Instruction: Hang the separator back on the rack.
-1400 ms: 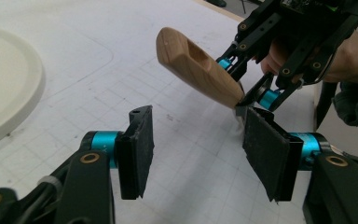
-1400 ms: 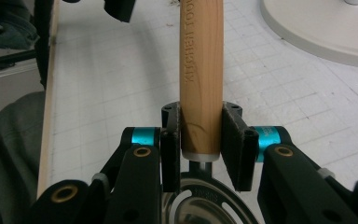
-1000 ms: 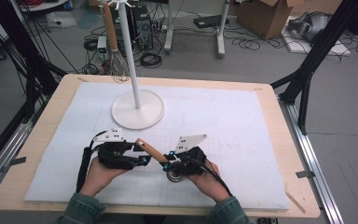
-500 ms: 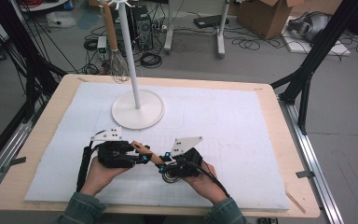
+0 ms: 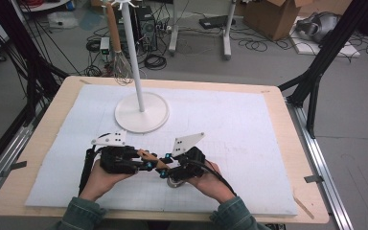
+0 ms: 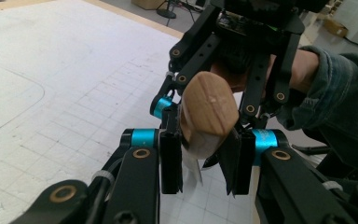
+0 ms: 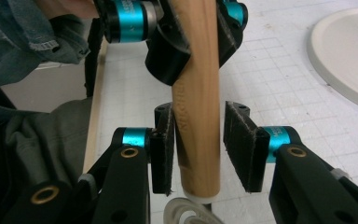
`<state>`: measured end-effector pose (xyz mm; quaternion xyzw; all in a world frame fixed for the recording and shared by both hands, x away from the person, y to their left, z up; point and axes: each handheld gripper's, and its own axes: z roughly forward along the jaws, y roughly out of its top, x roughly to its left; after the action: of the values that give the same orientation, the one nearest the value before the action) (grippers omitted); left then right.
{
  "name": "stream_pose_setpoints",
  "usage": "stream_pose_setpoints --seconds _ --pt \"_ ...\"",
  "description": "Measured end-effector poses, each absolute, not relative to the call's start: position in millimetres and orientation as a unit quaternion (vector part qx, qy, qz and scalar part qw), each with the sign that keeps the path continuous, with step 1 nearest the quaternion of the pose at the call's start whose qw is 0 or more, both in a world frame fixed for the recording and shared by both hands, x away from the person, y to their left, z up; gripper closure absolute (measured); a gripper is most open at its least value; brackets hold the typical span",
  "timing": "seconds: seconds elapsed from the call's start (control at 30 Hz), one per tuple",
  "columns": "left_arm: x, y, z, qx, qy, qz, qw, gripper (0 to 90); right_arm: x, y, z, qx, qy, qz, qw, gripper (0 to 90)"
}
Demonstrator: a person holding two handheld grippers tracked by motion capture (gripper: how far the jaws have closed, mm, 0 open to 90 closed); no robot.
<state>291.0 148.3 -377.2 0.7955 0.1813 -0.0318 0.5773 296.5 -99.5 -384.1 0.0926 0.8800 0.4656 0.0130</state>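
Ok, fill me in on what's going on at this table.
A person is passing a wooden-handled utensil from one hand-held gripper to the other, low over the white mat. The left gripper has just been closing and now clamps the handle. The right gripper has just been opening: the handle sits between its jaws, with a gap at one pad. Behind them, a whisk hangs on a white stand.
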Motion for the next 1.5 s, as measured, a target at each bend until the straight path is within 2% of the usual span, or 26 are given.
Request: stream_pose_setpoints --seconds 0.13,0.33,0.5,0.8,1.5 --pt "291 148 -376 0.796 0.178 -0.032 0.577 71.6 296 -98 -384 0.087 0.883 0.461 0.005 68.2" --pt "289 148 -374 0.795 0.174 -0.029 0.58 71.0 294 -96 -383 0.075 0.884 0.461 0.015 70.5" --pt "287 156 -366 0.799 0.18 -0.001 0.573 60.6 295 -100 -380 0.093 0.876 0.472 0.016 70.8" --pt "281 180 -361 0.799 0.204 0.038 0.564 50.9 302 -105 -371 0.133 0.851 0.508 0.011 70.7" --pt "272 237 -364 0.786 0.265 0.1 0.549 36.3 333 -96 -345 0.164 0.827 0.538 0.001 70.7"
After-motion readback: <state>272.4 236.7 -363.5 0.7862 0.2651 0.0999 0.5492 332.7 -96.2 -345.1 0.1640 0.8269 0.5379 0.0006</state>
